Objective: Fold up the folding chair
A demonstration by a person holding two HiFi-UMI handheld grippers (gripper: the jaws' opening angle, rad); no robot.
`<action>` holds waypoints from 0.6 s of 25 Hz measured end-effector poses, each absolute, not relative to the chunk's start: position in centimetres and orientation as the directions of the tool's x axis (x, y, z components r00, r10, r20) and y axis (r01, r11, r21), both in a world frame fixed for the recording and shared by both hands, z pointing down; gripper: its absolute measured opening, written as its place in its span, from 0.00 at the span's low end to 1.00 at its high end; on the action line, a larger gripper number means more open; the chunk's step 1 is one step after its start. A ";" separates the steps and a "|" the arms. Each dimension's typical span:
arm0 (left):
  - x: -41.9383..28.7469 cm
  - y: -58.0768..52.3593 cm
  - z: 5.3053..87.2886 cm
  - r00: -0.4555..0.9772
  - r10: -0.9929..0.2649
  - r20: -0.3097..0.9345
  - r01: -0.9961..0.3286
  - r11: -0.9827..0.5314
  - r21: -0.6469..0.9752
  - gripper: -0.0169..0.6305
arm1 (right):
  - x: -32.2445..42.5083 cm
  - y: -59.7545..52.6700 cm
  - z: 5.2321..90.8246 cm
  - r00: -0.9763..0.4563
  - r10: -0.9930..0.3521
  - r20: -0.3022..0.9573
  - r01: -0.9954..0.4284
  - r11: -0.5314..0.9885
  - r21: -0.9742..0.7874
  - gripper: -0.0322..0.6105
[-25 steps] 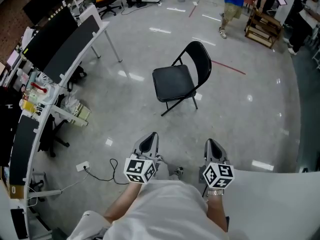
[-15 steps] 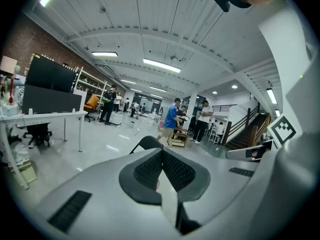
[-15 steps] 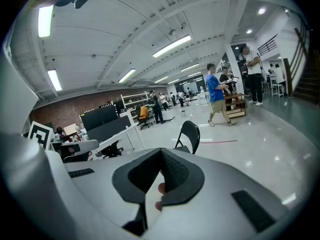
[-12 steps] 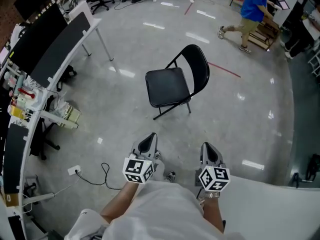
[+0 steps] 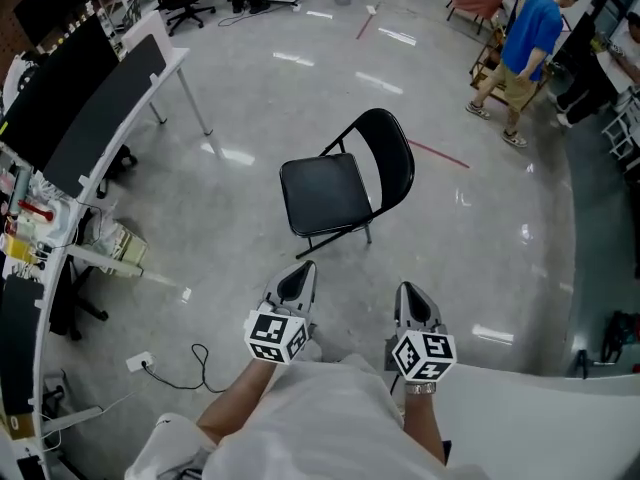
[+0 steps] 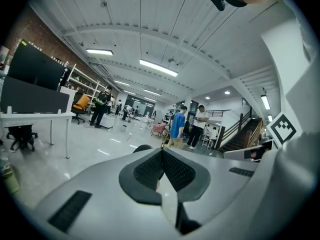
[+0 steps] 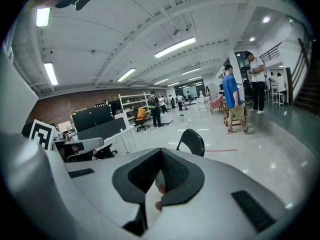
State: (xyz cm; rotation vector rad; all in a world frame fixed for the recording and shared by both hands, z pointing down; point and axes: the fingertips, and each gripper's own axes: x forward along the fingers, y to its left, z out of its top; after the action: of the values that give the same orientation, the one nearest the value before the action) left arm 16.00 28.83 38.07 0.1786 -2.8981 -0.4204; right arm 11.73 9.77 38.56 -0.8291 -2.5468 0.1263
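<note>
1. Polished grey floor (image 5: 230, 218): black folding chair (image 5: 330, 193) stands on it unfolded (seat level, backrest upright), ahead of both grippers and apart from them.
2. Left gripper (image 5: 303, 271): jaws clenched together, nothing between.
3. Right gripper (image 5: 406, 290): jaws likewise pressed together, empty.

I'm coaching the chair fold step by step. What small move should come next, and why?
Probably step forward to bring both tongs within reach of the chair. It stands unfolded on the floor, and the left tongs and right tongs are shut, empty and short of it.
</note>
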 end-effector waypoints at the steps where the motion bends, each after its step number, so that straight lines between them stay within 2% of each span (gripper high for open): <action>1: 15.5 29.1 37.9 -0.972 -0.149 0.183 -0.091 0.953 0.289 0.05 | 11.5 10.1 38.6 -0.712 0.579 0.396 0.540 0.813 -0.218 0.06; 15: 13.2 29.9 39.4 -0.970 -0.124 0.208 -0.054 0.947 0.316 0.05 | 7.9 11.3 39.4 -0.690 0.591 0.417 0.569 0.800 -0.192 0.06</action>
State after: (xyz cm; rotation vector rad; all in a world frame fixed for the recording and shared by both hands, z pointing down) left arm 13.17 29.91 39.44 0.1331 -2.8754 -0.4571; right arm 7.90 11.32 39.36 -0.8658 -2.5216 0.0658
